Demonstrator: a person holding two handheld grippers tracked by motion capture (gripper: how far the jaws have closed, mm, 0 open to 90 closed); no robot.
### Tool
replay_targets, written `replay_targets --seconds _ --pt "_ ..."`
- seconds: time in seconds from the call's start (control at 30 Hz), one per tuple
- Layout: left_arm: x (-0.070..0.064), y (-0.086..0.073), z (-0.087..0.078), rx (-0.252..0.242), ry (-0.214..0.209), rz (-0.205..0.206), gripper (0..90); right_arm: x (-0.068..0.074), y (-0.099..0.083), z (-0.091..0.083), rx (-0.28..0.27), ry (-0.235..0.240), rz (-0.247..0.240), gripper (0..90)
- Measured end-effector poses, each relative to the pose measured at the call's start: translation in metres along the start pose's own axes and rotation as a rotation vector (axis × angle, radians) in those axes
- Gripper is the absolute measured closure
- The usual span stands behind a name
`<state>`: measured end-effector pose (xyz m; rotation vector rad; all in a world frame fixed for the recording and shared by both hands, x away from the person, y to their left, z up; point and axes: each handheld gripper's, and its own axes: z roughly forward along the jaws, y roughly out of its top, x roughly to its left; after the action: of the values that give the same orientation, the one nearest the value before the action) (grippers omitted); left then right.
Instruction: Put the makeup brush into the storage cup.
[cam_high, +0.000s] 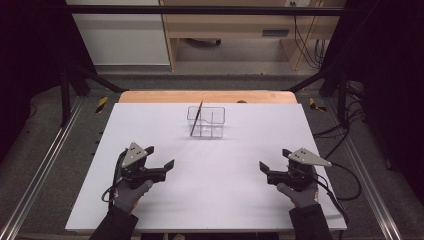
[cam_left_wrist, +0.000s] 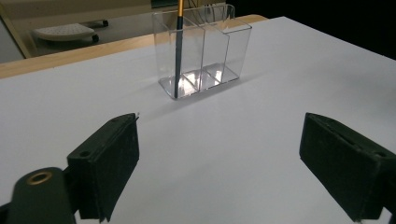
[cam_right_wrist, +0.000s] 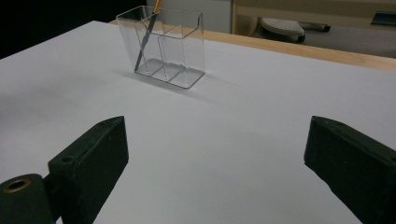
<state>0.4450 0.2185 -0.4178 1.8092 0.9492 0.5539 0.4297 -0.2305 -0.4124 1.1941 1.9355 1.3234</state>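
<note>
A clear plastic organizer (cam_high: 206, 121) with several compartments stands upright on the far middle of the white table (cam_high: 225, 190); a pencil (cam_high: 196, 119) leans in its leftmost compartment, tip down, top end tilted above the rim. The pencil is thin, with a dark shaft and an orange-yellow upper part. The left gripper (cam_high: 159, 161) and the right gripper (cam_high: 272, 162) are held low near the table's front edge, well apart from the organizer; each points inward, jaws spread wide and holding nothing.
</note>
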Motion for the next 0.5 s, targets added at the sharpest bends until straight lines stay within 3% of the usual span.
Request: replay_targets --seconds 0.37,0.5 --pt "0.014 -0.021 -0.020 0.018 0.053 -0.033 4.9 -0.001 -0.002 0.000 0.006 -0.004 0.000 6.4" --pt "0.017 -0.023 -0.025 0.013 0.055 -0.047 4.4 -0.001 -0.003 0.000 0.007 -0.004 -0.002 6.4"
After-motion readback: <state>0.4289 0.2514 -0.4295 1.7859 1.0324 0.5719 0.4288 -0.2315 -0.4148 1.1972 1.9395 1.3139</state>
